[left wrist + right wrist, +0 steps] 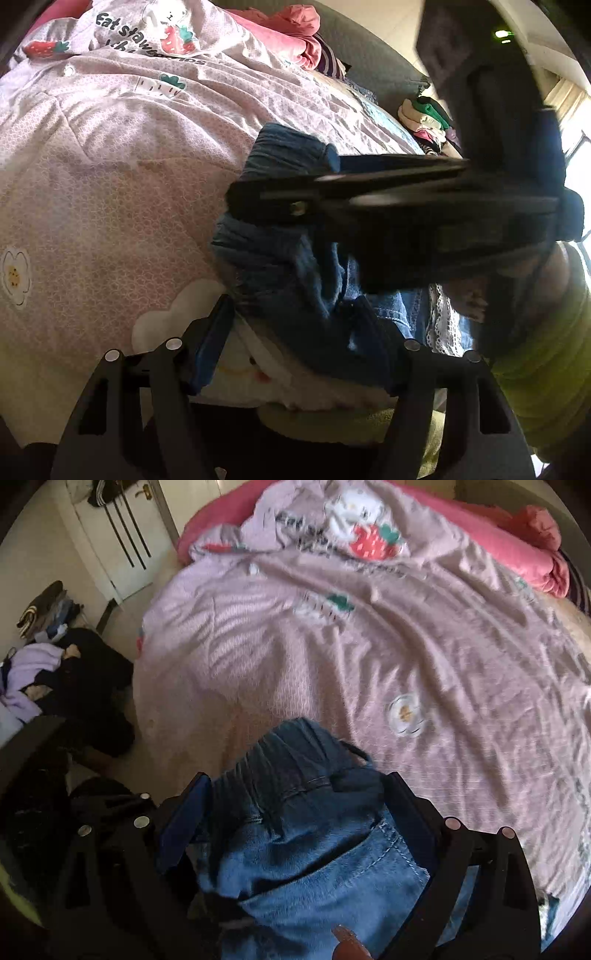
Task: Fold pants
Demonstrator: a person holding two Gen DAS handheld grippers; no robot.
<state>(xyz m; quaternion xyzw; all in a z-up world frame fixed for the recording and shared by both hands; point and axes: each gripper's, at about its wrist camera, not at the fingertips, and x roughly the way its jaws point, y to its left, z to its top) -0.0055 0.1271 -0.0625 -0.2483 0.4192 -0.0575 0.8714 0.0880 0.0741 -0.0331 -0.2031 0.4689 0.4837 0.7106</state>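
Denim pants (295,834) bunched at bed (332,672) near edge, waistband gripped between right gripper (295,812) fingers; left gripper (306,325) spread wide around adjoining denim, grip not confirmed.

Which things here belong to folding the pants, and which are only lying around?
For the job: jeans, left gripper, right gripper, pink bedspread as folding surface.

Lying about: red blanket, clothes heap on the floor, clothes pile.

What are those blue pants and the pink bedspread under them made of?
The pants look like denim: faded blue weave, pale topstitching, a gathered elastic-looking waistband. The bedspread seems thin, matte printed cotton or a similar woven cloth, finely creased; the exact fibre can't be told.
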